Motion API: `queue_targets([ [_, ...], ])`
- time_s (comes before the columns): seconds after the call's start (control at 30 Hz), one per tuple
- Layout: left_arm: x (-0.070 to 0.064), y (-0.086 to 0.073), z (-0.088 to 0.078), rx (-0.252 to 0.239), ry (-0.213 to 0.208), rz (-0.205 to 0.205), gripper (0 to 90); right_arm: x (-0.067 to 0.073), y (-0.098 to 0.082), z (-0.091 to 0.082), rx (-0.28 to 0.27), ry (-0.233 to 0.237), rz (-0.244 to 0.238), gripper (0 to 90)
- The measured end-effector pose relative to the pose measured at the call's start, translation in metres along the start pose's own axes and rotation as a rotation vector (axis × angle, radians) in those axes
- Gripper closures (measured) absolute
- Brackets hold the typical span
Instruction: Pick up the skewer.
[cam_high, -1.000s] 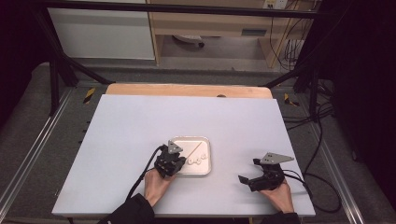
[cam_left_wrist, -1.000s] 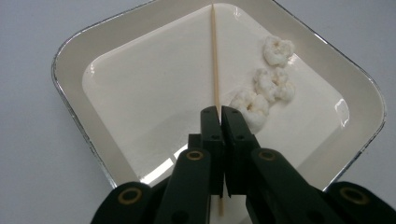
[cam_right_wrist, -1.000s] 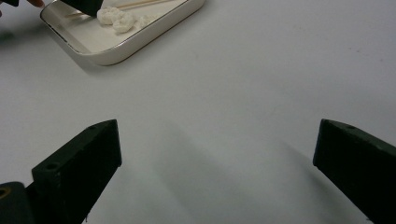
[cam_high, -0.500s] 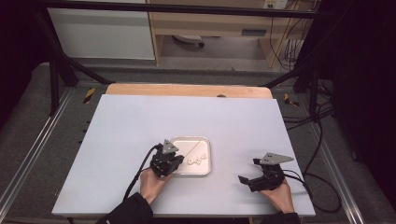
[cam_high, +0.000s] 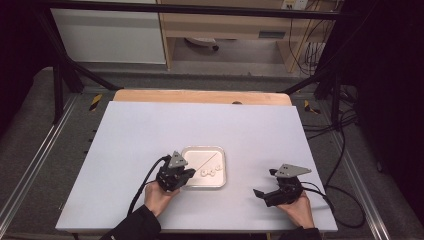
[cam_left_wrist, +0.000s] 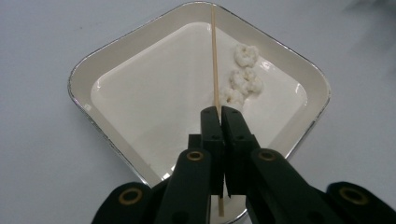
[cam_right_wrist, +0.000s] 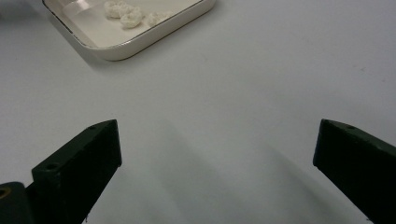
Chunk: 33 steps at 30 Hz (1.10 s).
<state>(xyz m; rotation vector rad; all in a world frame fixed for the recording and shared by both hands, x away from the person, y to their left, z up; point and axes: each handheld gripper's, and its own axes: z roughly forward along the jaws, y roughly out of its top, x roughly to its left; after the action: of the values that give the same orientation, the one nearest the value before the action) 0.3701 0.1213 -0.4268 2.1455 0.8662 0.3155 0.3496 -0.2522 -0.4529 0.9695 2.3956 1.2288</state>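
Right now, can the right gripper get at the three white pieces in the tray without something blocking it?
Probably yes. The right gripper is open, and bare table lies between it and the tray. The white pieces sit uncovered; the left gripper holds the skewer beside them.

You're working in a lab-style recording bay: a white table (cam_high: 150, 130) framed by black metal struts (cam_high: 60, 75) and aluminium rails (cam_high: 30, 165), loose cables (cam_high: 345, 145) trailing over grey carpet (cam_high: 395, 210), plain cabinets (cam_high: 107, 35) behind.
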Motion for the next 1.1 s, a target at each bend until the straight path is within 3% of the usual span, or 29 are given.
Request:
queue_targets([
  [0.47,-0.004,0.002,-0.003,0.004,-0.046,0.027,88.4,0.015,0.011,0.004,0.011,0.005,-0.079,1.7],
  [0.87,-0.013,0.007,-0.002,0.029,-0.097,0.074,88.5,0.028,0.018,0.011,0.040,0.005,-0.154,1.7],
  [1.1,-0.020,0.012,-0.002,0.041,-0.115,0.111,88.5,0.033,0.022,0.011,0.058,-0.021,-0.210,1.7],
])
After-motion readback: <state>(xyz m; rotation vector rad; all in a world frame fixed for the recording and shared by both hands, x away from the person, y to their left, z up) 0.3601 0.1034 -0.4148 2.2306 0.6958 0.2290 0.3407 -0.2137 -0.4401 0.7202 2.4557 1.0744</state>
